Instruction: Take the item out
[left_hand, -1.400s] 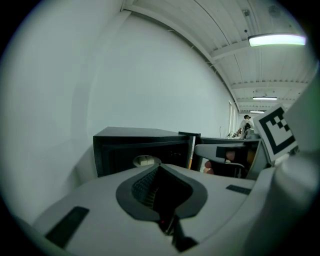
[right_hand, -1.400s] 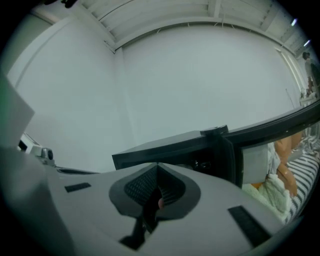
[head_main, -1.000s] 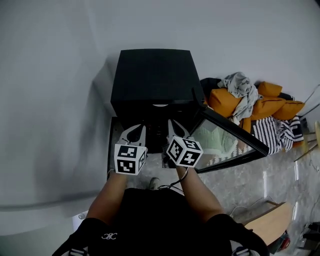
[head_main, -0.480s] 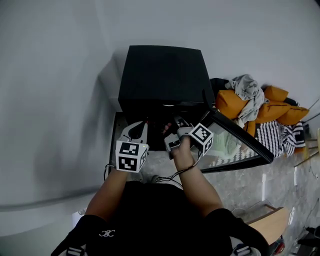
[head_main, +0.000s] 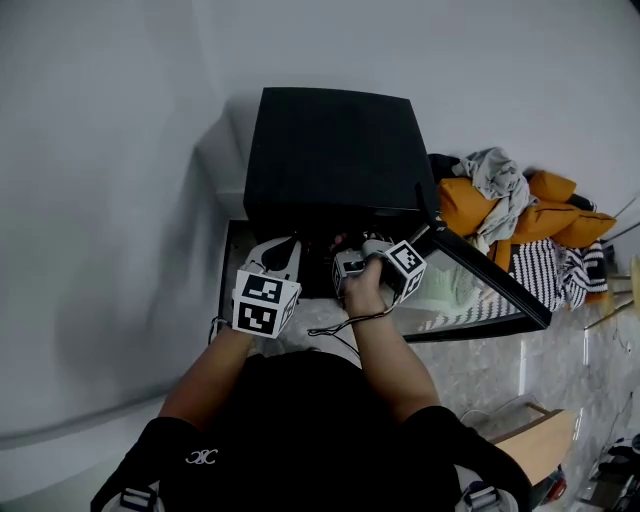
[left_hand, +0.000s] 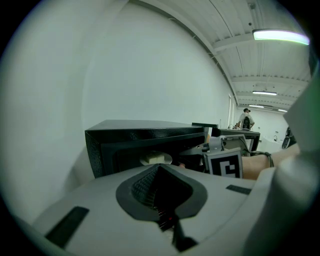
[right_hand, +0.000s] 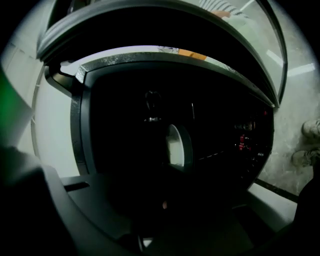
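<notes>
Two grippers at black oven (head_main: 330, 150) mouth: left gripper (head_main: 282, 250) jaws together; right gripper (head_main: 348, 258) inside, jaws unreadable in darkness.

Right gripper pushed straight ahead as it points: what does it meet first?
Probably the white round plate inside the black box-shaped oven; nothing shows between it and the right gripper, but depth is unclear.

Plump orange cushions (head_main: 462, 206) lie heaped — a crumpled grey cloth (head_main: 490, 170) draped over them. Black-and-white striped fabric (head_main: 540, 262) lies beside.

Grey wall (head_main: 500, 60); glossy marble floor (head_main: 470, 370); orange cushions (head_main: 460, 208) heaped.
</notes>
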